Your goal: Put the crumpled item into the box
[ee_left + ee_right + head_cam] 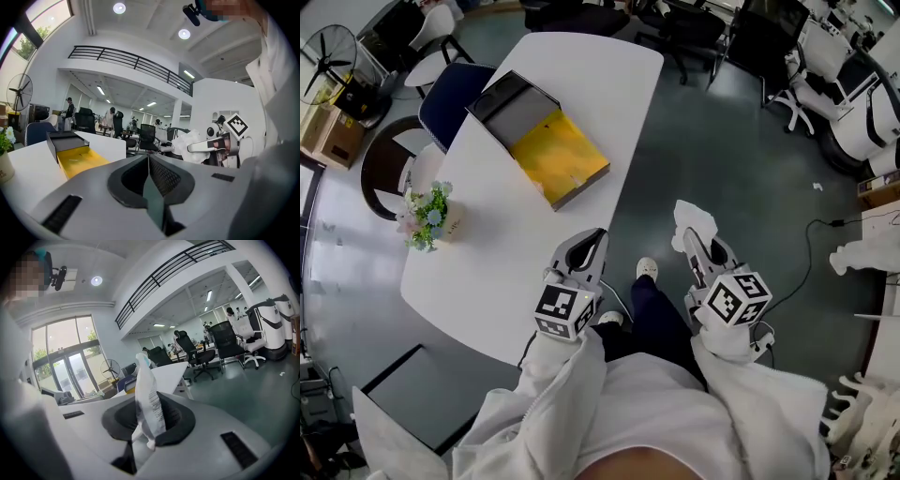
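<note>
A crumpled white wrapper (692, 221) sticks up out of my right gripper (697, 246), which is shut on it over the floor right of the table. In the right gripper view the crumpled wrapper (146, 399) stands pinched between the dark pads. The open box (539, 138), grey-walled with a yellow inside, lies on the white table (497, 272) to the upper left. My left gripper (587, 251) hovers at the table's near edge, jaws together with nothing in them. In the left gripper view the box (70, 151) shows at the left and the wrapper (188, 142) at the right.
A small pot of flowers (429, 217) stands on the table's left side. Chairs (450, 98) crowd the table's far left edge. A cable (811, 248) runs over the floor at the right, near white machines (867, 98). A person's feet (645, 270) show between the grippers.
</note>
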{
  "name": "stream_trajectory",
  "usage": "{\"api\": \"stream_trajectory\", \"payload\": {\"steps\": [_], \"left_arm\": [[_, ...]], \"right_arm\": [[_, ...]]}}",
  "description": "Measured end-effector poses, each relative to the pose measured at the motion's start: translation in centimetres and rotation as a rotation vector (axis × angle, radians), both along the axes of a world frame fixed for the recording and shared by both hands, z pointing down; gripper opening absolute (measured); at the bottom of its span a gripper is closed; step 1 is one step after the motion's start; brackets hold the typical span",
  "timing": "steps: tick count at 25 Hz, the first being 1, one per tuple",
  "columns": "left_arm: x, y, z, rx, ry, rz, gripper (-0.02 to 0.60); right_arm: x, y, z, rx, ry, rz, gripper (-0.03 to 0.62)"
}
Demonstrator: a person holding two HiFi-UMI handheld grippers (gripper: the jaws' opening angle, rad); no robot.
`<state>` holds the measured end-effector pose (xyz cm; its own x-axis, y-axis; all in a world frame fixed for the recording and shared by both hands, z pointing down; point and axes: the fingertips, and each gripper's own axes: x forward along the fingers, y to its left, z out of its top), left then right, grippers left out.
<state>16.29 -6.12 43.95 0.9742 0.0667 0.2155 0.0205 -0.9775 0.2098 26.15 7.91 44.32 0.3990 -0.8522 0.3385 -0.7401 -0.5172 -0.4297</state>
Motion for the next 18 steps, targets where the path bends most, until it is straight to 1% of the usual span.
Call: {"api": "stream_trajectory", "payload": {"steps": [7,12,18], "left_arm": [[4.7,-1.1,-0.2,0.009,-0.001,-0.053,0.023],[7.2,-2.0,-0.2,0.016,-0.006,-0.086,0.023],[10.9,-2.2,-0.6,0.04,-0.01,-0.102,0.023]], "right_arm": [[5.4,-1.5,-0.4,0.017,0.009,-0.047,0.069],[8.4,-2.7,-0.4,0.036,0.007,-0.074,0.069],[12.0,-3.1,-0.5,0.055,0.002,-0.099,0.069]]}}
